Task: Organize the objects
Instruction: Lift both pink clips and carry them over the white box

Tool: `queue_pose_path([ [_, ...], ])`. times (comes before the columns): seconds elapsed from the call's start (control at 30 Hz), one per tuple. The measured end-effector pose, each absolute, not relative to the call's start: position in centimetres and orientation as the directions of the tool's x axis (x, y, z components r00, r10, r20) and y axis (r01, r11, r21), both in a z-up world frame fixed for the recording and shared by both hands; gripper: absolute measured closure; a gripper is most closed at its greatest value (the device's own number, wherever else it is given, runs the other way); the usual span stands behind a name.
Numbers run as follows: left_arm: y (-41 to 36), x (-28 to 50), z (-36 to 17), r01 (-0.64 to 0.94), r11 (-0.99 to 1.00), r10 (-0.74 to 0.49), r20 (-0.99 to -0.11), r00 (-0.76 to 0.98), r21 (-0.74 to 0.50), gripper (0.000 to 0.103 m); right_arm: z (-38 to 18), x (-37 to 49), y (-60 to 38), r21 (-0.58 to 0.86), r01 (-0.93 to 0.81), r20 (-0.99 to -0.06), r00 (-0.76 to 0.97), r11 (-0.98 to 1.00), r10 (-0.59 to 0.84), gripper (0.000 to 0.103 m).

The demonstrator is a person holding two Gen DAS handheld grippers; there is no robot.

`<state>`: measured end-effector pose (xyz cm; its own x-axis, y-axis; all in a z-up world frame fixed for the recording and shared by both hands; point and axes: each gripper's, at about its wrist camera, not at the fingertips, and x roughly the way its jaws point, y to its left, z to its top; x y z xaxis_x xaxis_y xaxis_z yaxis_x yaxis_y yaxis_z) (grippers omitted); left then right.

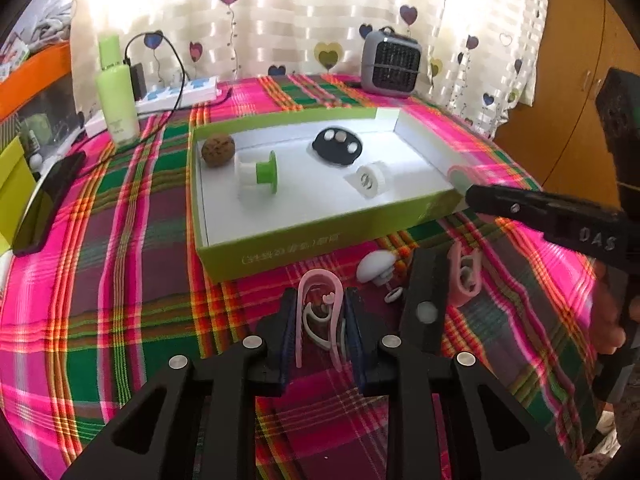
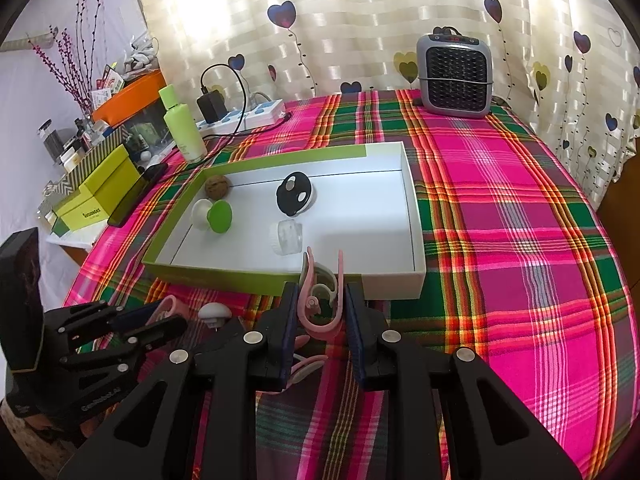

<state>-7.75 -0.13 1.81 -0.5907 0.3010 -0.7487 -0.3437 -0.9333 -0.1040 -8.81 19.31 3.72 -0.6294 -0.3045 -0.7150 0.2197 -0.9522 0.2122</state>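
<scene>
A pink clip (image 1: 319, 312) is clamped between the fingers of the left gripper (image 1: 319, 334). Directly ahead, a green-walled box (image 1: 280, 254) is seen, in which a walnut (image 1: 217, 149), a green-and-white spool (image 1: 259, 173), a black disc (image 1: 337, 145) and a white roll (image 1: 370, 179) are held. To the right, the right gripper (image 1: 464, 264) is seen with a second pink clip (image 1: 466, 280).

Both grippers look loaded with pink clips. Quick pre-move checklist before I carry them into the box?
1. left gripper shut on its pink clip: ok.
2. right gripper shut on the second pink clip: ok.
3. Free floor in the box near its right wall: ok.
4. Grip firmness: cannot tell.
5. Everything off the cloth: not ok, white mushroom-shaped piece remains outside.
</scene>
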Motion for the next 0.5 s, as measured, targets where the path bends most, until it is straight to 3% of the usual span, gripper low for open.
queue_pose_path([
  [0.5,0.2,-9.7,5.2,-0.334,-0.926,0.353,-0.711,-0.607,-0.175,0.082,5.4,-8.9,18.9,0.199,0.237,-0.693,-0.652,-0.951,-0.307,0.079],
])
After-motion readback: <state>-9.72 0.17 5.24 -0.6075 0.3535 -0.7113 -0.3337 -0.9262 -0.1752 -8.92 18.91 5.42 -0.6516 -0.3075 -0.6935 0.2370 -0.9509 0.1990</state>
